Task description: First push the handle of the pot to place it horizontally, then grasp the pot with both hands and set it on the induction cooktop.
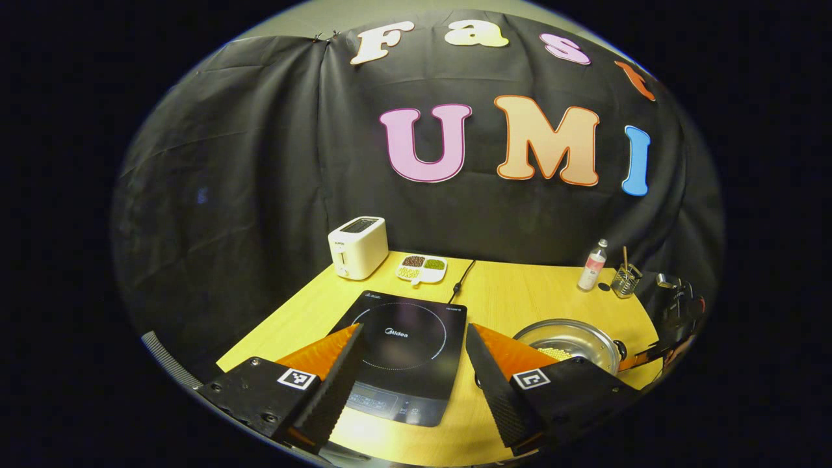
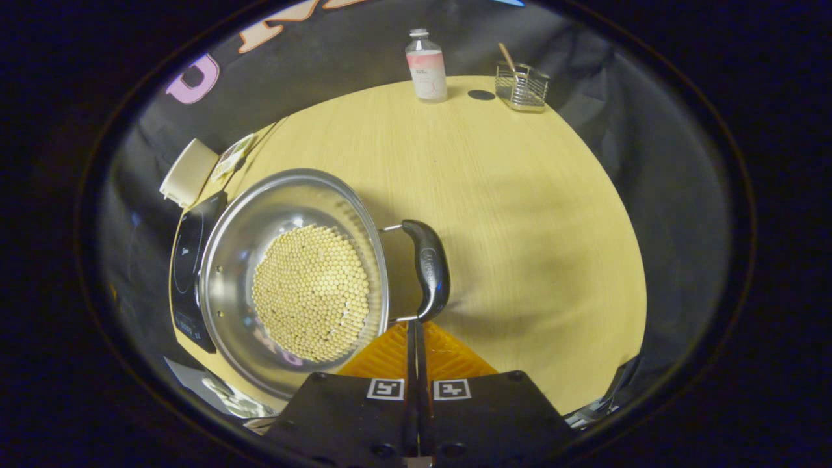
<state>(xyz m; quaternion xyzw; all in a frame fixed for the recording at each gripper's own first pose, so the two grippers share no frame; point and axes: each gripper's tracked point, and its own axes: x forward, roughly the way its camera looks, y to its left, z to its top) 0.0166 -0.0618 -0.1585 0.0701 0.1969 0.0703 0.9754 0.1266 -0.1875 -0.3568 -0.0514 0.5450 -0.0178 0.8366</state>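
In the left gripper view, the left tongs (image 1: 411, 364) are standing wide apart and grasping nothing, hovering just above the near edge of the flat black glass induction cooktop (image 1: 403, 351) that is lying on the pale wooden bench (image 1: 520, 292). They are probably waiting there because the two-handed lift is not yet due. Beside the cooktop, on its right, the shiny steel pot (image 1: 572, 341) is sitting on the bench, its bottom covered with small pale beads. Behind the cooktop a white toaster (image 1: 357, 247) and a white divided dish of beans (image 1: 422, 268) are standing near the wall; further right of it are a clear plastic bottle (image 1: 593, 265) and a wire holder (image 1: 626, 279).

In the right gripper view, the right tongs (image 2: 416, 338) are clenched together with nothing between them — a closed tip suits pushing, not gripping. Their tip is touching, or very nearly touching, the lower end of the black curved handle (image 2: 428, 266), which is sticking out from the steel pot (image 2: 292, 279) on the side away from the cooktop (image 2: 192, 260). The handle-pushing step seems to be in hand; the pot is not yet on the cooktop.
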